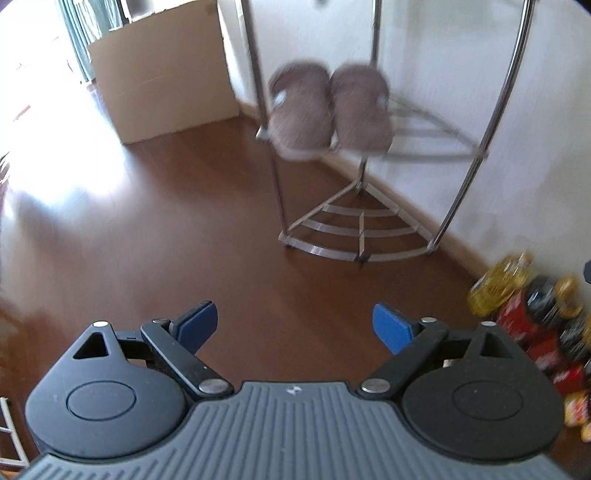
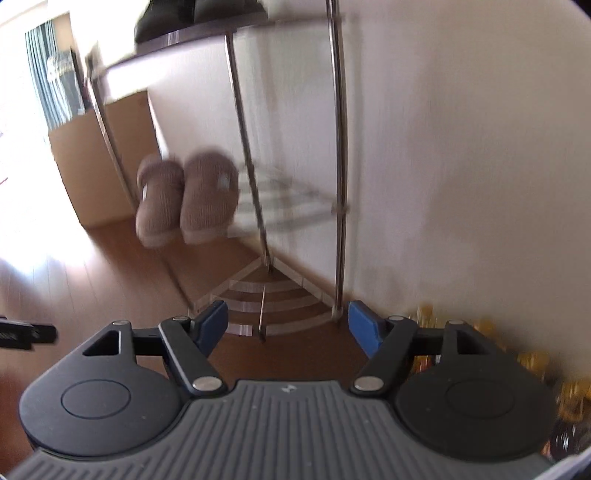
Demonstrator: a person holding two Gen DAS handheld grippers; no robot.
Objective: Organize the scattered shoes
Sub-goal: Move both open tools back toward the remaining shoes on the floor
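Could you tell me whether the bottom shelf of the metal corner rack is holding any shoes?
No, the bottom shelf shows only bare slats; the brown slippers sit one shelf higher.

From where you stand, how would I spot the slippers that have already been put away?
Find the metal corner rack against the white wall, beside the cardboard box. On its middle shelf sit two fuzzy brown slippers side by side. They are the only shoes on that shelf; the bottom one is bare, and darker shoes sit higher up.

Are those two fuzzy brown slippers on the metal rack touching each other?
Cannot tell. In the left wrist view the left slipper and right slipper sit side by side on the rack, edges seemingly meeting, but motion blur hides any contact or gap.
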